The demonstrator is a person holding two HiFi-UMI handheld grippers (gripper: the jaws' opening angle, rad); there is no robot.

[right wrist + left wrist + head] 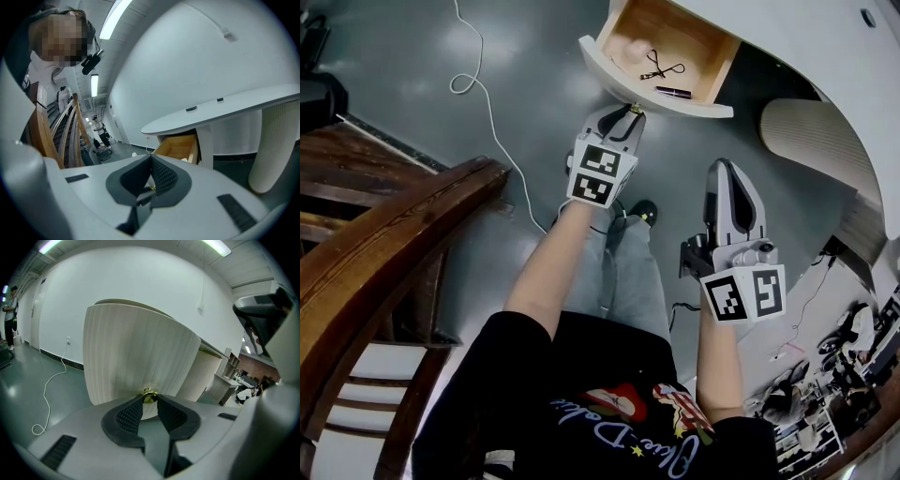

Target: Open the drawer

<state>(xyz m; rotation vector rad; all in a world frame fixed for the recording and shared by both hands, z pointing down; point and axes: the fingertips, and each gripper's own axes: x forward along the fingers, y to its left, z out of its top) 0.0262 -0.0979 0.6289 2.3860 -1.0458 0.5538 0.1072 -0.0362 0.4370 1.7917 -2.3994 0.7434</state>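
Pinching the brass knob point(150, 395) between the dark pads point(130, 416) of the left gripper point(150, 401), squarely from the front, likely so the pull runs straight. Holding the drawer point(602, 56) well out from under the white desk point(787, 28), wooden inside bared. Hanging back with the right gripper point(151, 160), jaws pressed together on nothing, probably to stay clear.

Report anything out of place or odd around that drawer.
Nothing is damaged or spilled. The drawer stands pulled open, with the left gripper clamped on its brass knob. The only loose thing is a white cable snaking across the floor nearby.
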